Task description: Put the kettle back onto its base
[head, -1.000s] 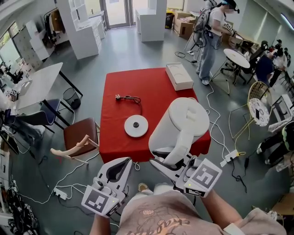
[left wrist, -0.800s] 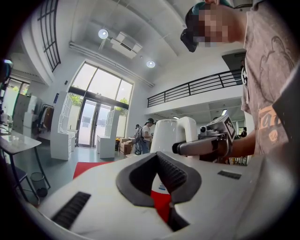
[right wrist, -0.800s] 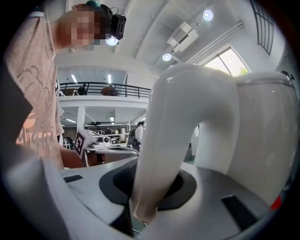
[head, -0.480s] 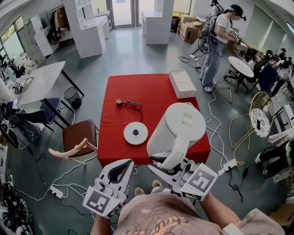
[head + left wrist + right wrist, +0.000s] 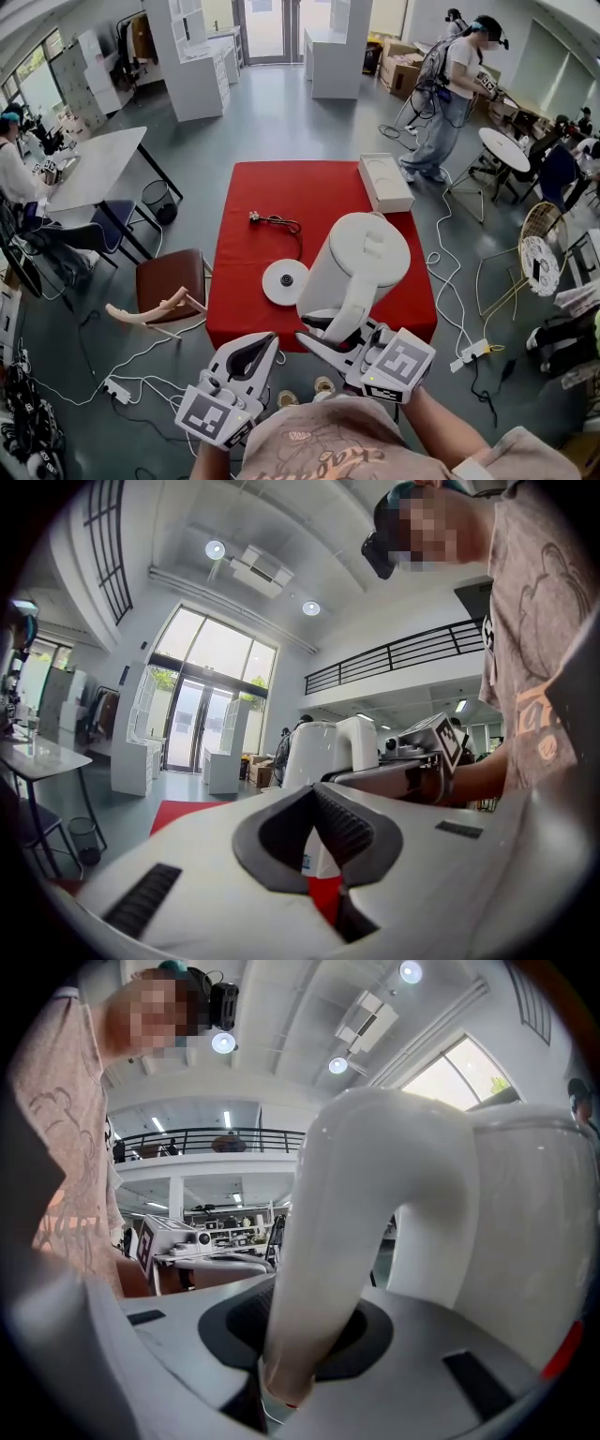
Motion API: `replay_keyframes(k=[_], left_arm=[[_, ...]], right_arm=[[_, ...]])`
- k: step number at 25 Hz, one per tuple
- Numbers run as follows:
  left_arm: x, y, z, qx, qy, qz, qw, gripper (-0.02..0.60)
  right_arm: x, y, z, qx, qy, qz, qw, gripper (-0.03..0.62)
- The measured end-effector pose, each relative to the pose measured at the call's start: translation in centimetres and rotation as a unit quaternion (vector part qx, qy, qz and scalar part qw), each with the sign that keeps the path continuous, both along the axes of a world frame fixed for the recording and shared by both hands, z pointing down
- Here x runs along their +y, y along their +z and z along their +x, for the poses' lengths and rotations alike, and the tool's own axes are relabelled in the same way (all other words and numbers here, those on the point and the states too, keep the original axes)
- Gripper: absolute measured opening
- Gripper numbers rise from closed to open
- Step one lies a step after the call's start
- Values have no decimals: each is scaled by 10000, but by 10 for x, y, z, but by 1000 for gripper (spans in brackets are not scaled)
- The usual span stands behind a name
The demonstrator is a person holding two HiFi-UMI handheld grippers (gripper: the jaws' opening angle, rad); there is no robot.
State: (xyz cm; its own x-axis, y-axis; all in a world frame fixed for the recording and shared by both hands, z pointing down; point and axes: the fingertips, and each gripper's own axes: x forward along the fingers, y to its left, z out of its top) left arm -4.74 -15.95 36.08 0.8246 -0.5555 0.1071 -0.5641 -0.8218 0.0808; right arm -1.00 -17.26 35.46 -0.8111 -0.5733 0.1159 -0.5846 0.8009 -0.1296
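The white kettle (image 5: 361,253) hangs in the air over the near right part of the red table (image 5: 253,187). My right gripper (image 5: 330,336) is shut on its curved handle (image 5: 351,302), which fills the right gripper view, the handle (image 5: 328,1241) pressed between the dark pads. The round white base (image 5: 285,282) lies flat on the table, left of the kettle and apart from it, its cord running back to a plug (image 5: 255,217). My left gripper (image 5: 253,352) hovers before the table's near edge, shut and holding nothing; its view shows the kettle (image 5: 314,752) ahead.
A white open box (image 5: 385,182) sits at the table's far right corner. A brown chair (image 5: 169,281) stands left of the table, and cables and power strips (image 5: 122,391) lie on the floor. A person (image 5: 450,89) stands beyond, near a round table (image 5: 504,148).
The right gripper has carried the kettle slightly left, closer to the base. The left gripper has shifted a little along with it. Both grips are unchanged.
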Motion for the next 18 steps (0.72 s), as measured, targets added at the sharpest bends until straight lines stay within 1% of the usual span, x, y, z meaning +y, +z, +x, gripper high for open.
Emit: replay_keyframes(k=[5,8,10,15,18], left_arm=[[-1,4,-6,-5,-138,-68,9999,-3],[-7,1,-11,102,-256,181,9995,-3],[-8,2,-12,107,-298,202,9993,-3],[-17,4,-20,85,-428,167,9989,-3],[-25,4,-23,73,-507,168,9985,-3]], right_arm=[[-30,7,-13,-2,-198,-2,9998,100],[-62,14,-19,-141,-298,-122,9994,100],[-81,18,-19,-190,-293,-176,9992,101],[-111,30,-29,41,-344,-141,9993,101],[-121,38,-33,69,-412,-201,9989,101]])
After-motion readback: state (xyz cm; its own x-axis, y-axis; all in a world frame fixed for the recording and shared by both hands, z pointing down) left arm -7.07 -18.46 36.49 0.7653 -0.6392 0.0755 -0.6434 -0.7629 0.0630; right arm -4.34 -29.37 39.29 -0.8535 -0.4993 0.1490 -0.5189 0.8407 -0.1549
